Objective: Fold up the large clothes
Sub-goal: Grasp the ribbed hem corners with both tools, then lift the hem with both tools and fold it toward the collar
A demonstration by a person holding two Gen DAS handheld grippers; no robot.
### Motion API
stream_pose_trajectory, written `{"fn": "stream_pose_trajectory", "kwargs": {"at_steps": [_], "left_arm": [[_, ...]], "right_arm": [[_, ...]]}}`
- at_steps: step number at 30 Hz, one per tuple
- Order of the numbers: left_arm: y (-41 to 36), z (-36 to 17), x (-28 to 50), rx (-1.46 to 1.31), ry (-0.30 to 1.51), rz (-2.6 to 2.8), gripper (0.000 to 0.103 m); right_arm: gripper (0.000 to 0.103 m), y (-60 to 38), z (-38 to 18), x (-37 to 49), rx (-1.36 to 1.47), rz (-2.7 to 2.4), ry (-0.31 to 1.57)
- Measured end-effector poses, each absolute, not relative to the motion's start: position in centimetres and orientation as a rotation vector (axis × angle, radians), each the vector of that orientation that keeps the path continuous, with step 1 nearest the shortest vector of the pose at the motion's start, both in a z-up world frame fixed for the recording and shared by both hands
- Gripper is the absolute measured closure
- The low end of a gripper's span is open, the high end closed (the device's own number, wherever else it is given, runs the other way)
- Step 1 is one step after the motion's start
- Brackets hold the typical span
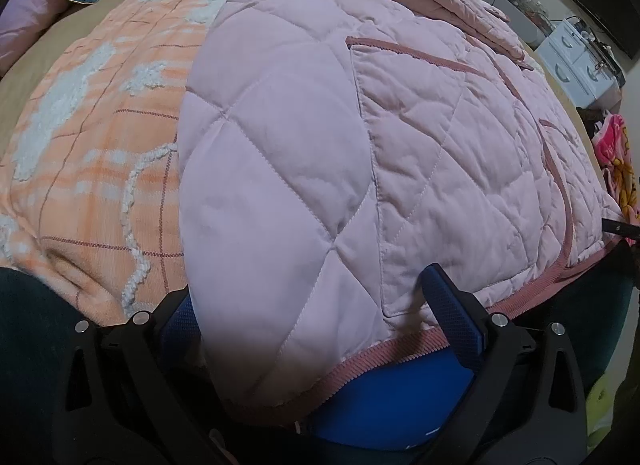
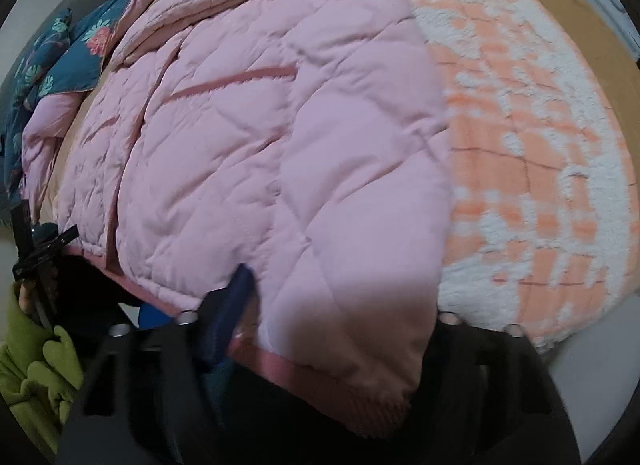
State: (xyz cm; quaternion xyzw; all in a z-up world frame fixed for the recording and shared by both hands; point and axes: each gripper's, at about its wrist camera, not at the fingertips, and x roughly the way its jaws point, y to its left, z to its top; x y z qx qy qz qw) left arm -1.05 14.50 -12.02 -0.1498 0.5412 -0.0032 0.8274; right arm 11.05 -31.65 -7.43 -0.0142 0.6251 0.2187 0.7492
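Pink quilted jacket lies flat on an orange-and-white blanket over the bed, ribbed hem at the near edge. Judged soft, puffy, light but bulky; likely slides and sags, so best taken at the hem, 1 grip per side.

Left gripper: jaws apart, 2 blue fingers straddling the hem; pads not seen pressing.

Right gripper: jaws partway apart, hem corner between them; only the near blue finger shows, far one hidden by fabric, so a clamp cannot be told.

Far off: teal floral bedding, white drawers.
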Motion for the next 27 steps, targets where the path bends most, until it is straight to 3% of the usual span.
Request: {"fn": "stream_pose_trajectory", "kwargs": {"at_steps": [1,3,6,9,14,17,27], "left_arm": [[14.5,-12.0,-1.1,-0.319,1.148,-0.007,0.009],[14.5,-11.9,-1.2,-0.322,1.144,-0.01,0.009],[14.3,-11.6,-1.5,-0.319,1.133,-0.018,0.018],[14.1,-11.2,-1.7,-0.306,1.12,-0.019,0.032],[14.4,-10.0,-2.1,-0.291,1.081,0.002,0.078],[14.7,-8.9,-2.3,-0.298,1.05,-0.013,0.088],[14.0,-2.4,-0.5,-0.205,0.873,-0.026,0.094]], "right_arm": [[0.047,-31.4,-7.3,10.8,-0.042,0.484,1.354],[0.062,-31.2,-6.5,10.4,-0.047,0.493,1.306],[0.076,-31.2,-5.3,10.1,-0.026,0.521,1.223],[0.079,-31.0,-3.8,9.5,-0.018,0.534,1.145],[0.081,-31.2,-1.4,9.4,0.034,0.555,1.037],[0.082,-31.5,-0.5,9.7,0.067,0.56,0.997],[0.084,-32.1,2.4,11.5,0.193,0.557,0.9]]}}
